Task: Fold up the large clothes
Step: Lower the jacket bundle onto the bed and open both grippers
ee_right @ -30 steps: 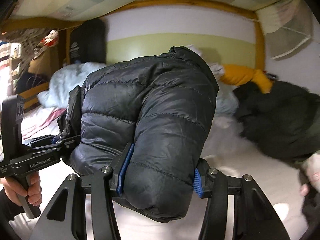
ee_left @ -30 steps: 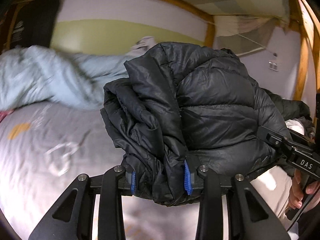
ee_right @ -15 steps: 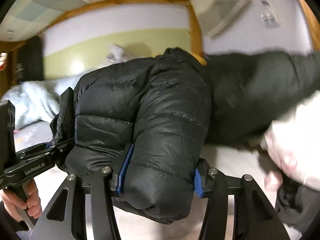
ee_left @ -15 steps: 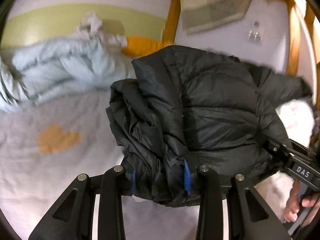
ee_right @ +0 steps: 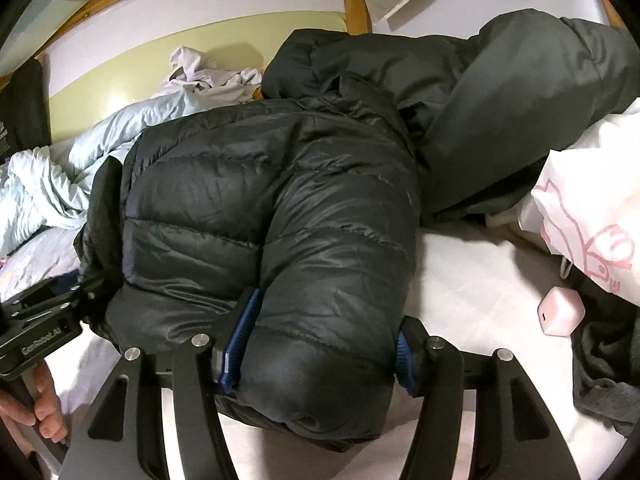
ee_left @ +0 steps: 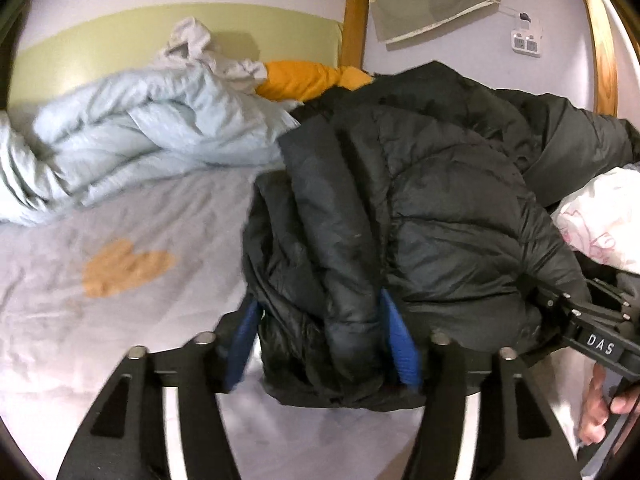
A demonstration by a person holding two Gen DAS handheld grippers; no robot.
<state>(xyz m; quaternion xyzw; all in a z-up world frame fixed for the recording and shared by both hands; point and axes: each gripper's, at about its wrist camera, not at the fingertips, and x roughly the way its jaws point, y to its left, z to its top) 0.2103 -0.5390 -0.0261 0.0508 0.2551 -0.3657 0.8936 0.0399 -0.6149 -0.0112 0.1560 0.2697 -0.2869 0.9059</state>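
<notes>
A folded black puffer jacket (ee_left: 420, 216) is held between both grippers over the bed; it also fills the right wrist view (ee_right: 256, 216). My left gripper (ee_left: 320, 344) has its blue pads spread wider around the jacket's left end, the left pad looks clear of the fabric. My right gripper (ee_right: 316, 344) is shut on the jacket's thick right end. Each gripper shows at the edge of the other's view, the right one (ee_left: 592, 332) and the left one (ee_right: 44, 320).
A second dark jacket (ee_right: 500, 92) lies at the back right. A pale blue duvet (ee_left: 140, 140) and an orange cloth (ee_left: 304, 76) lie by the wall. A white printed bag (ee_right: 592, 208) and a pink box (ee_right: 560, 312) sit right. The sheet (ee_left: 100, 300) lies left.
Both grippers swung right and lowered the jacket toward the bed beside the second dark jacket. The left gripper's pads have spread apart; the right grip is unchanged.
</notes>
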